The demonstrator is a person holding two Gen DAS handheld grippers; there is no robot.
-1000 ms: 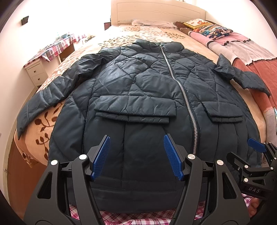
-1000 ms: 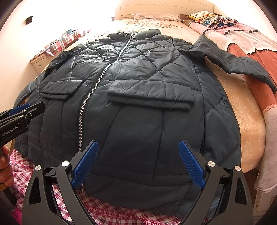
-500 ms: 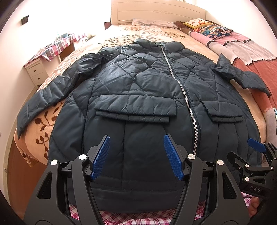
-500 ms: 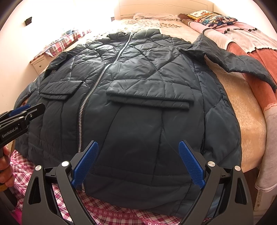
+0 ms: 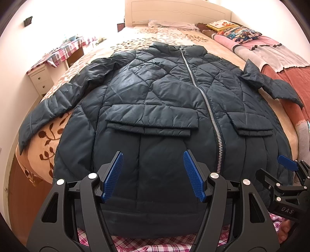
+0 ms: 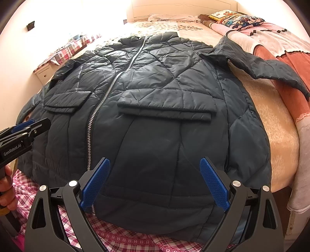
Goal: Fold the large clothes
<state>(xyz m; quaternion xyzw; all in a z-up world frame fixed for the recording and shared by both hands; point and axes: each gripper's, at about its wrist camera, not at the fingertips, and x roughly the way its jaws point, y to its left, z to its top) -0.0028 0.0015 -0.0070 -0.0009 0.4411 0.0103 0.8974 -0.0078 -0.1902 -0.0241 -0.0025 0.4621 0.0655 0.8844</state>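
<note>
Two hand-held grippers, left gripper (image 5: 153, 174) and right gripper (image 6: 155, 181), hover with jaws spread wide and empty above the hem of a dark quilted jacket (image 5: 164, 108) lying zipped and flat on the bed (image 5: 193, 34).

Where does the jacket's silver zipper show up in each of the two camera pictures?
Left wrist view: the zipper runs right of centre, slanting down to the right.
Right wrist view: the zipper runs left of centre, slanting down to the left.
Shared landmark: the white headboard beyond the collar.
</note>
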